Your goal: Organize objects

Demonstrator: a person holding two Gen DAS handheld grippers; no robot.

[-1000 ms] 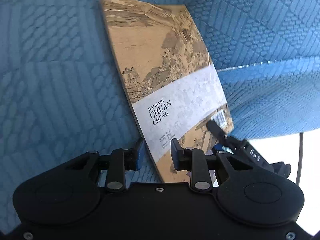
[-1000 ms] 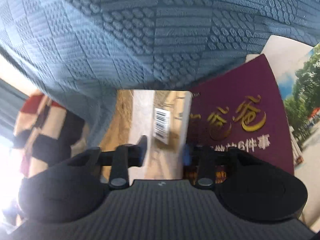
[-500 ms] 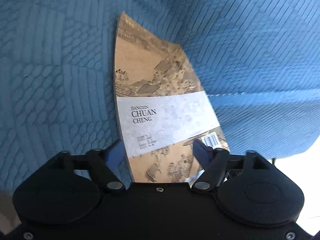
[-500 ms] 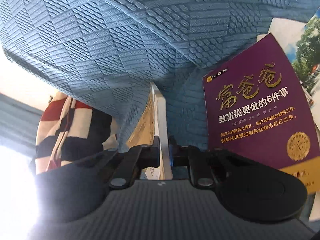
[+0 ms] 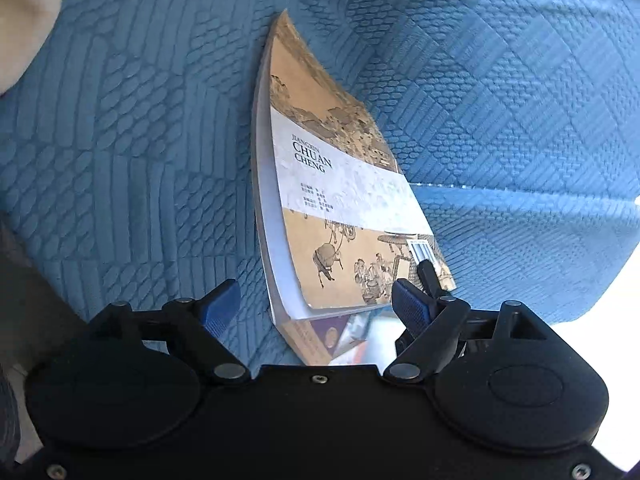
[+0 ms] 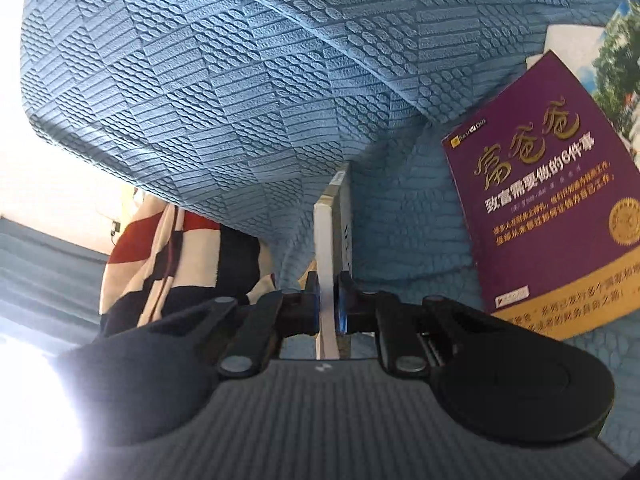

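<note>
Blue quilted sofa (image 5: 120, 140): tan book (image 5: 340, 208) pinched edge-on in right gripper (image 6: 328, 304); left gripper (image 5: 312, 304) just spread wide, gripping nothing; purple book (image 6: 552, 200) alongside.

I count three books: one tan book (image 5: 344, 216) between my left gripper's (image 5: 312, 304) spread fingers, one purple book (image 6: 548, 200) right of my right gripper's (image 6: 328, 304) fingers, one landscape-cover book (image 6: 616, 60) beyond it. One checked cloth (image 6: 168, 256) lies left of those fingers.
</note>
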